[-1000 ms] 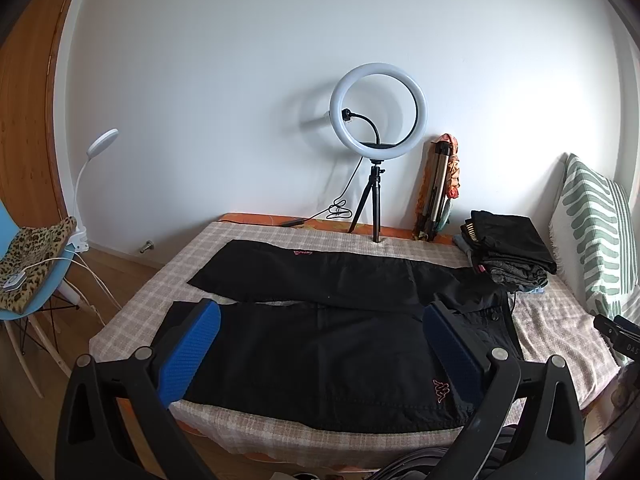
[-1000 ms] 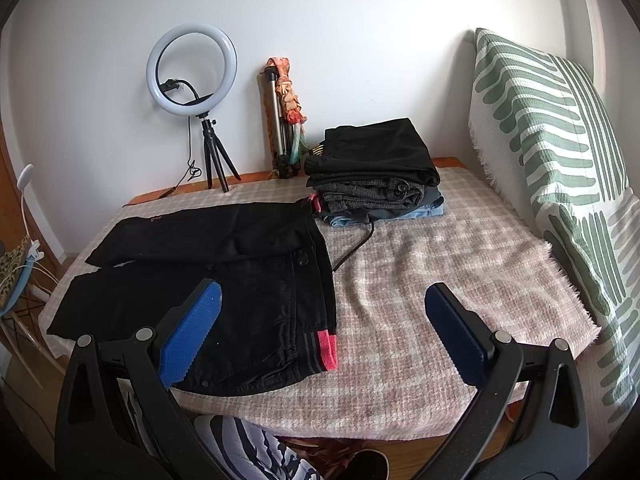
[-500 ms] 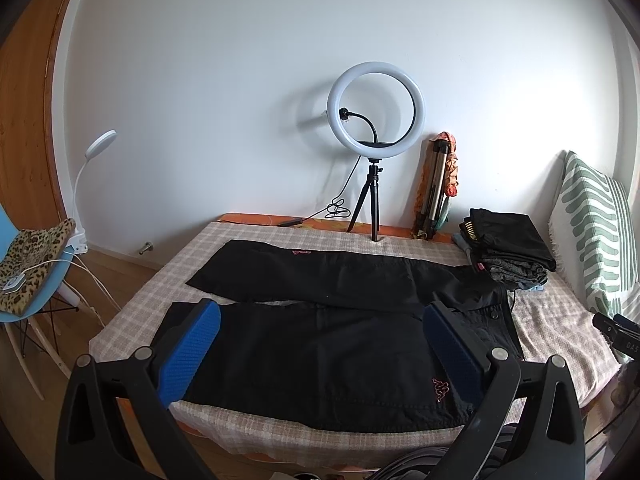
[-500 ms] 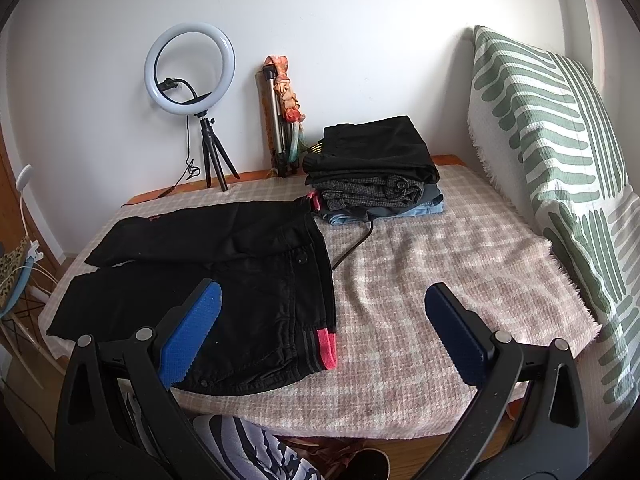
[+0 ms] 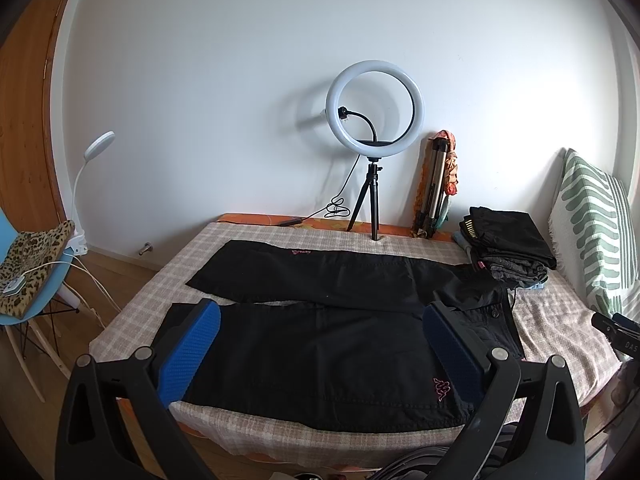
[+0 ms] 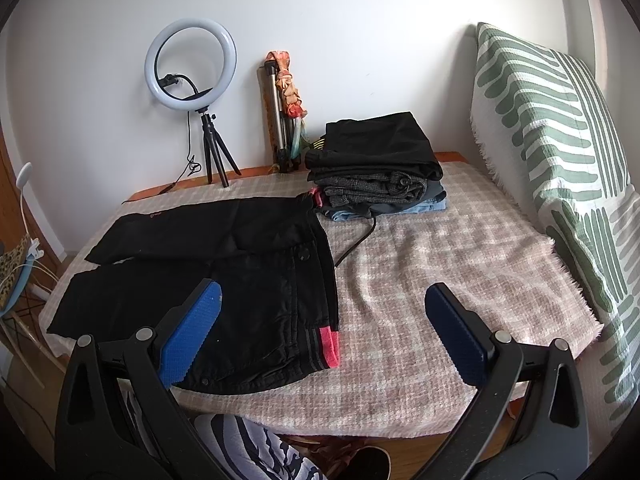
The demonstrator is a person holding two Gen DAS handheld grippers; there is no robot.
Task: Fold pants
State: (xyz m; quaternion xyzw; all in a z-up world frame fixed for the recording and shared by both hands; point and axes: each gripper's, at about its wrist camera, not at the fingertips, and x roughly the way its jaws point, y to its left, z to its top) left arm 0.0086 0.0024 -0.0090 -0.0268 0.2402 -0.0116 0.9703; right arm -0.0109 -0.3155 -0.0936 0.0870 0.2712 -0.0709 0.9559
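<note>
Black pants [image 5: 320, 344] are laid flat on the checked blanket [image 6: 440, 264] of a bed, legs spread apart and pointing away from the pillow [image 6: 560, 160], waistband w/ red tab toward it. The L gripper [image 5: 320, 344] is held above the near leg, jaws spread wide, blue pads [image 5: 188, 354] apart, nothing gripped. The R gripper [image 6: 320, 336] is held above the waistband end nearer the pillow, jaws likewise wide apart and empty; one pad [image 6: 188, 332] is seen over the pants, the other over bare blanket. A stack of folded clothes [image 6: 376, 172] is set beside the pillow, just past the waistband. A ring light [image 5: 375, 109] on a tripod is stood at the wall, well away from the pillow.
</note>
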